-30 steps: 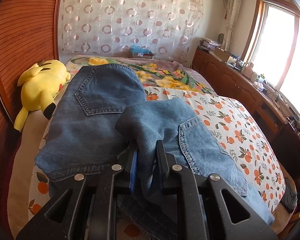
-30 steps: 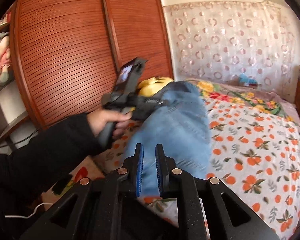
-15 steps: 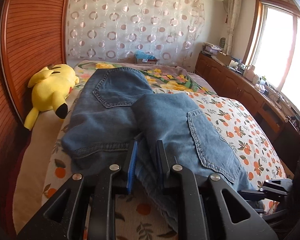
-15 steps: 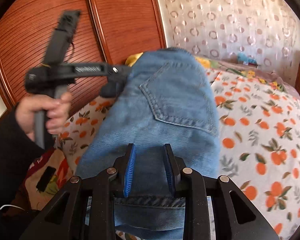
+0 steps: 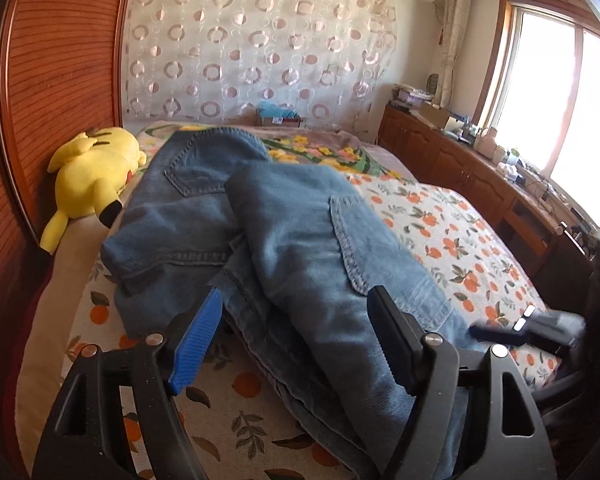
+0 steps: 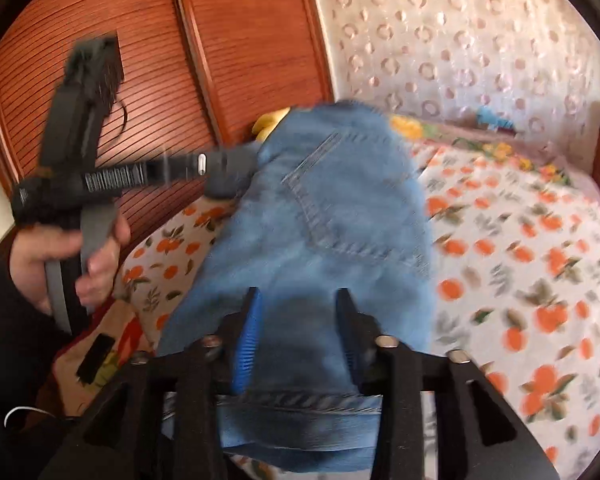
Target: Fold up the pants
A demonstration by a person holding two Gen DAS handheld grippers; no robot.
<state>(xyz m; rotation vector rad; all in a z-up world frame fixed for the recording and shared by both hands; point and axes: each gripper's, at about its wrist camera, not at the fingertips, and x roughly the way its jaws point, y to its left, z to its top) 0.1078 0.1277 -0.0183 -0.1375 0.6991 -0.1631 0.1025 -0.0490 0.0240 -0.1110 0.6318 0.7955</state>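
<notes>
A: Both pairs of jaws are opening. The left gripper [image 5: 296, 332] and the right gripper [image 6: 298, 334] have denim between the pads, but grip nothing.

B: And the pants [image 5: 284, 232]?

A: Folded, on the bed [image 5: 460, 232], beside the yellow plush [image 5: 92, 172]. I think they are heavy, soft denim; take the thick waistband.

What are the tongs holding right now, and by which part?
Nothing. Both tongs, left and right, are opening over the jeans; denim lies between the pads near the waistband end, but neither pair presses on it.
</notes>
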